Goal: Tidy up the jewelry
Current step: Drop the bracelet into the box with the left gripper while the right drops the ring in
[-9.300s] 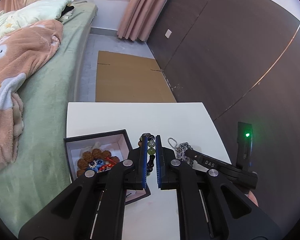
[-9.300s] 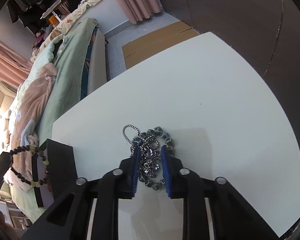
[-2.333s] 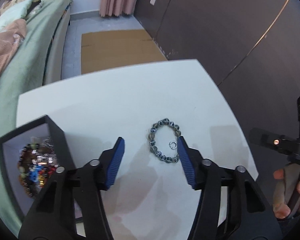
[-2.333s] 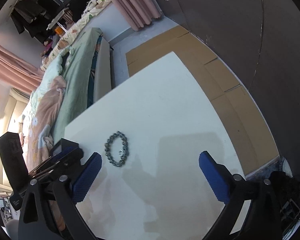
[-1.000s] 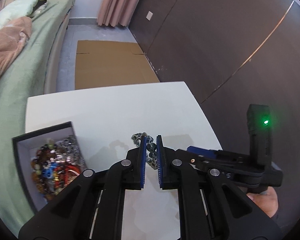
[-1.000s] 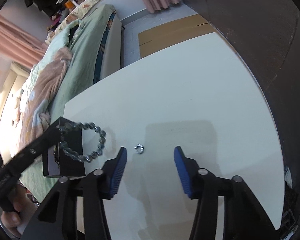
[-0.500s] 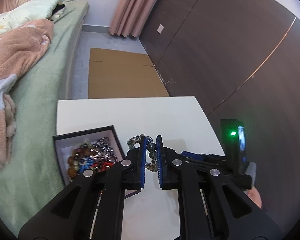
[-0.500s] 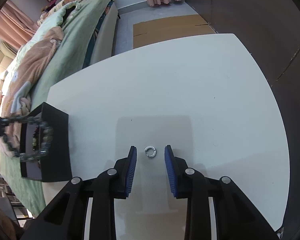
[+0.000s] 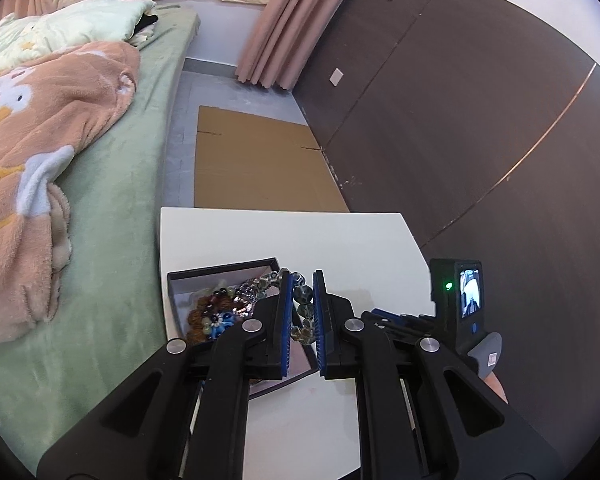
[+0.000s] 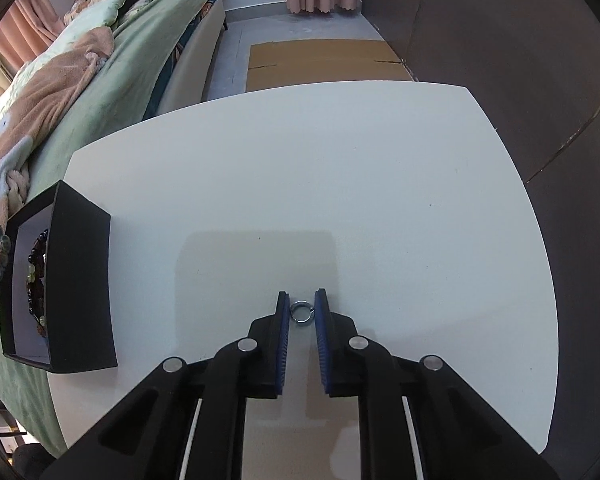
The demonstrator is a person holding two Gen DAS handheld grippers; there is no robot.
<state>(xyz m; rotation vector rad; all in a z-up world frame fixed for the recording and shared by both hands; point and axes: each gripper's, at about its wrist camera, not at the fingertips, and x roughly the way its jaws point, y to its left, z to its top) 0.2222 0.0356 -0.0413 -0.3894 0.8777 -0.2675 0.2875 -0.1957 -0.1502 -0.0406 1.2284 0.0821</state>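
Jewelry box, black card with a pale lining [image 9: 220, 271], sits open at the left edge of the white surface [image 9: 284, 236], beside the green bed [image 9: 112, 216]. It holds a heap of brown, blue and dark bead pieces [image 9: 216, 308]. A bracelet of grey-green glassy beads [image 9: 302, 300] is pinched between the blue pads of the left hand-held gripper [image 9: 301, 278], which is pressed together on it and hangs over the box's right wall, angled downward. Further right, a small silver ring [image 10: 302, 313] lies flat on the surface. The right hand-held gripper [image 10: 302, 300] points steeply down; its jaws have just been closing and now bracket the ring, the pads apparently touching its sides.
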